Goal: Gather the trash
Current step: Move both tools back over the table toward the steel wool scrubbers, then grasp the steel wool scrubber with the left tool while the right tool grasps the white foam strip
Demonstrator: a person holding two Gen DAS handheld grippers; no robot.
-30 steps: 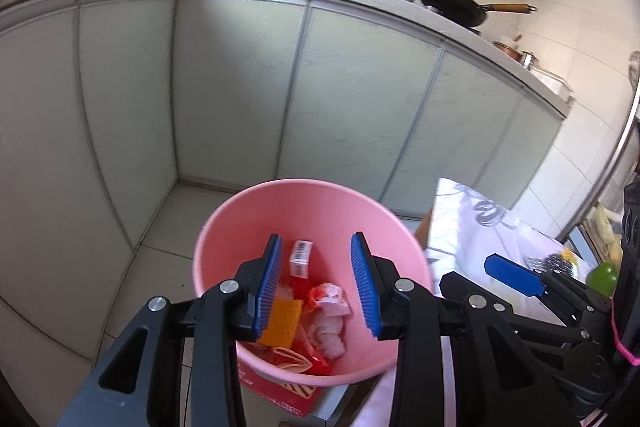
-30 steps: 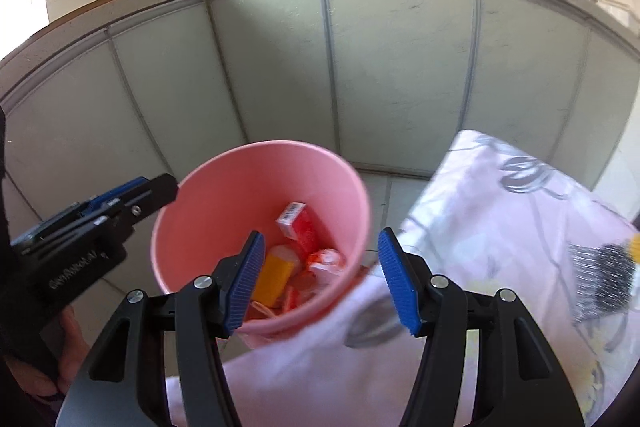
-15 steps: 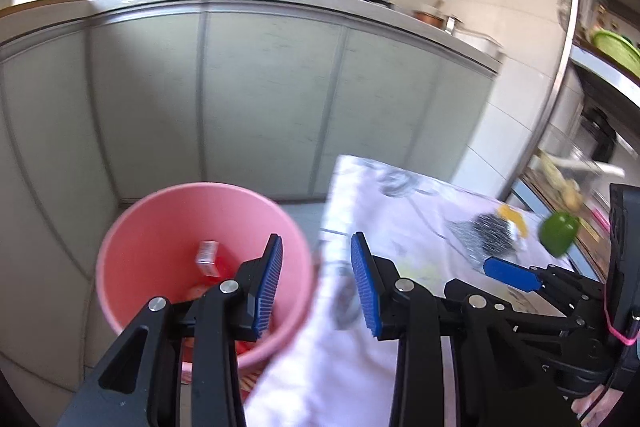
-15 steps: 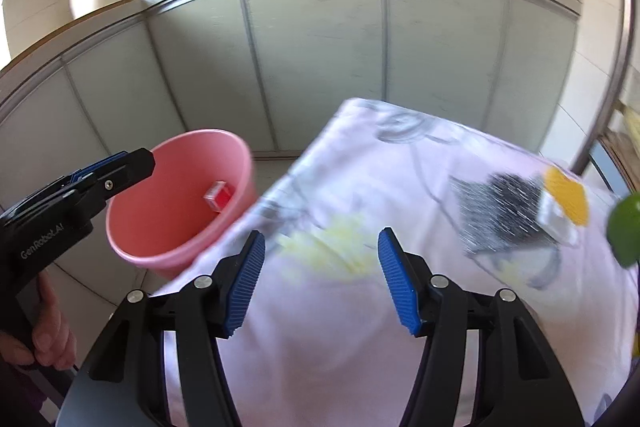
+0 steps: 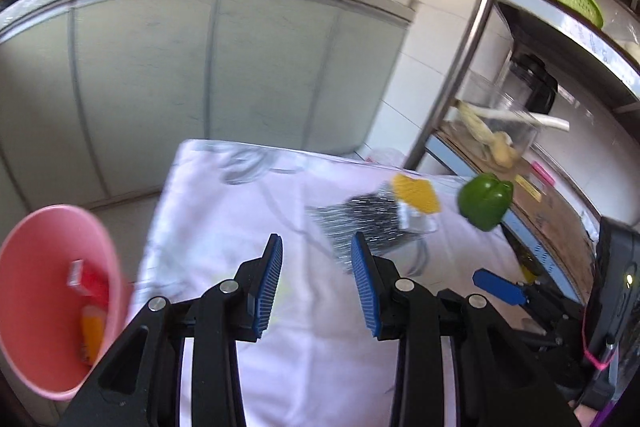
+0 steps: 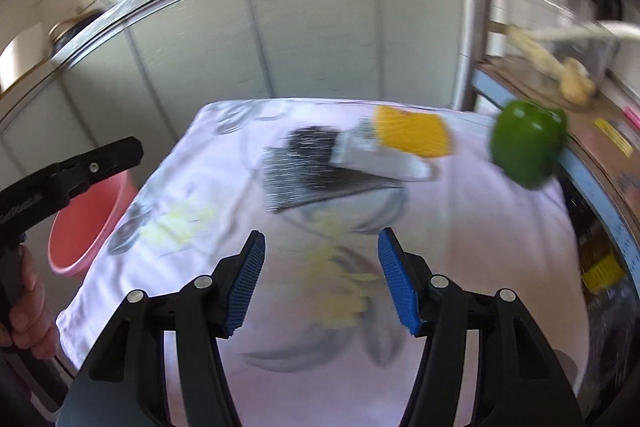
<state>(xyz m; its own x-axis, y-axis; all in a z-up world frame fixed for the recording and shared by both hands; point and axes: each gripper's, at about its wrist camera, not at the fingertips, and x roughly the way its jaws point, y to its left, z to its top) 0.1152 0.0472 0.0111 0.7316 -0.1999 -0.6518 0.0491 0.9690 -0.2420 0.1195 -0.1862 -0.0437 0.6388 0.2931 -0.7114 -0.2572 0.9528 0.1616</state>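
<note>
Presently both pairs of tongs are held apart and empty above the cloth-covered worktop (image 6: 460,247): nothing is seen between the blue pads of the left tongs (image 5: 316,287), nor between those of the right tongs (image 6: 320,281), which stand somewhat wider.

Just beyond the right tongs, pale yellow scraps (image 6: 340,291) are scattered on the cloth, blurred, with a second patch (image 6: 180,223) off to the left. They are judged light, soft and loose, so a low pinch gathering several at once is called for, without dragging the cloth.

Farther out, across the middle of the worktop, a crumpled silver-and-black wrapper (image 6: 316,171) lies flat, with a clear packet carrying a yellow label (image 6: 412,137) resting on its far edge. Both are judged thin, light and slippery; a raised corner or crease is the likeliest place to take hold. In the left view the wrapper (image 5: 360,219) lies just ahead of the pads.

A green pepper (image 6: 528,143) sits at the far right edge. The pink bin (image 5: 52,307), already holding trash, stands beside the worktop's left side.
</note>
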